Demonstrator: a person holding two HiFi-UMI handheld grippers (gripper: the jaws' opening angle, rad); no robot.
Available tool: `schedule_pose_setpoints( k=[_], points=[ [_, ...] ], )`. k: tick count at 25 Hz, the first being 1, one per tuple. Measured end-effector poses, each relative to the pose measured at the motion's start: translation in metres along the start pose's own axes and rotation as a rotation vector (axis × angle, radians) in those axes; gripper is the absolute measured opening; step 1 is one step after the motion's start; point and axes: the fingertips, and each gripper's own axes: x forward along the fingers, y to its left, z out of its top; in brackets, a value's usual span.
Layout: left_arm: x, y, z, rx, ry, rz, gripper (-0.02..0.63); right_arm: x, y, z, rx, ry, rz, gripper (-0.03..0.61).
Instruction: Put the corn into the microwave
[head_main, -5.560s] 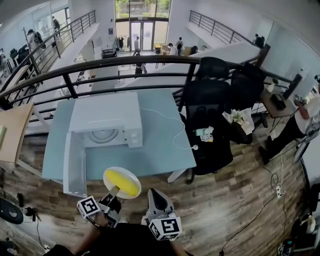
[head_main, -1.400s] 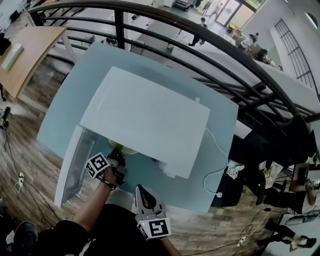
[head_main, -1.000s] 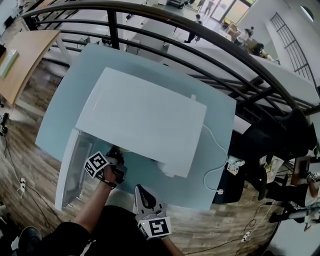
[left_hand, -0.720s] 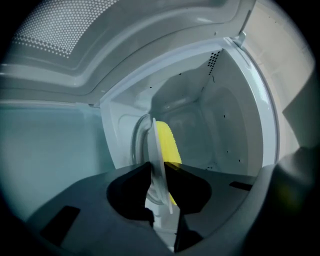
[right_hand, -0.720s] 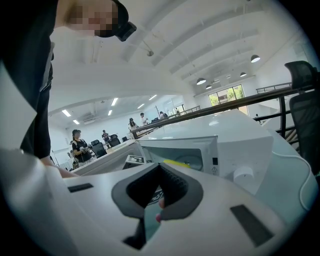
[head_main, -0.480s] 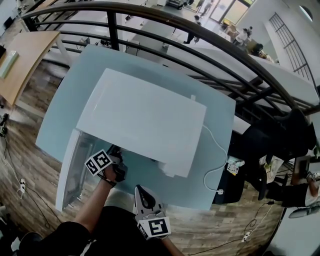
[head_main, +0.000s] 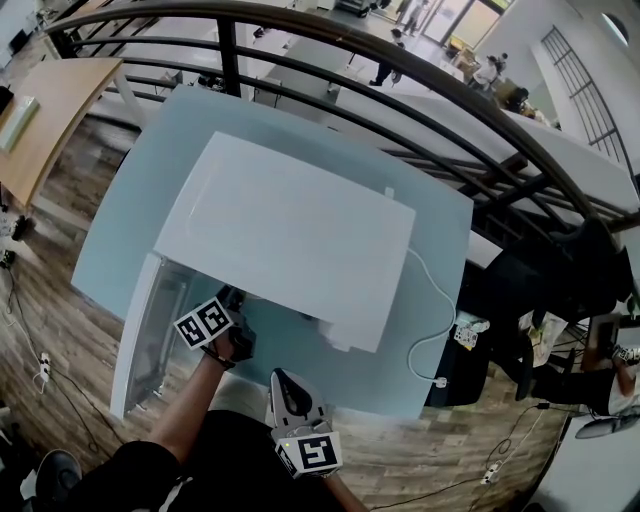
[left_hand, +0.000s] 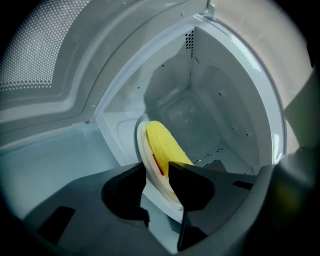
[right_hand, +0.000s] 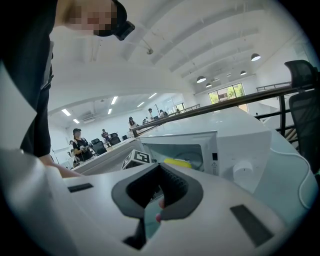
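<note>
Now, from the head view, the left claw (head_main: 236, 305) reaches into the open microwave (head_main: 290, 235), it seems to set the food down, while the right claw (head_main: 283, 385) waits outside it, out of the way. Next, the left claw's view: its jaws have just been opening and stand apart round the rim of a white plate (left_hand: 161, 200) inside the microwave. The corn (left_hand: 162, 145) lies on that plate, yellow and bumpy. Last, the right claw's view: its jaws are closed on nothing.

Corn (left_hand: 162, 145) lies on a plate (left_hand: 156, 182) inside the microwave (head_main: 290, 235), which stands on the table (head_main: 140, 180).
</note>
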Motion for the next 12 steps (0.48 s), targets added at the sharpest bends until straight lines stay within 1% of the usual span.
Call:
schedule_pose_setpoints(
  k=[7, 12],
  points=[
    [0.0023, 0.0008, 0.0011, 0.053, -0.015, 0.052, 0.135, -0.0005, -0.0025, -0.0004, 0.001, 0.004, -0.001, 0.008],
    [0.0032, 0.0014, 0.0031, 0.136, -0.013, 0.113, 0.149, -0.0003, -0.002, -0.0012, 0.003, 0.008, 0.001, 0.008]
  ],
)
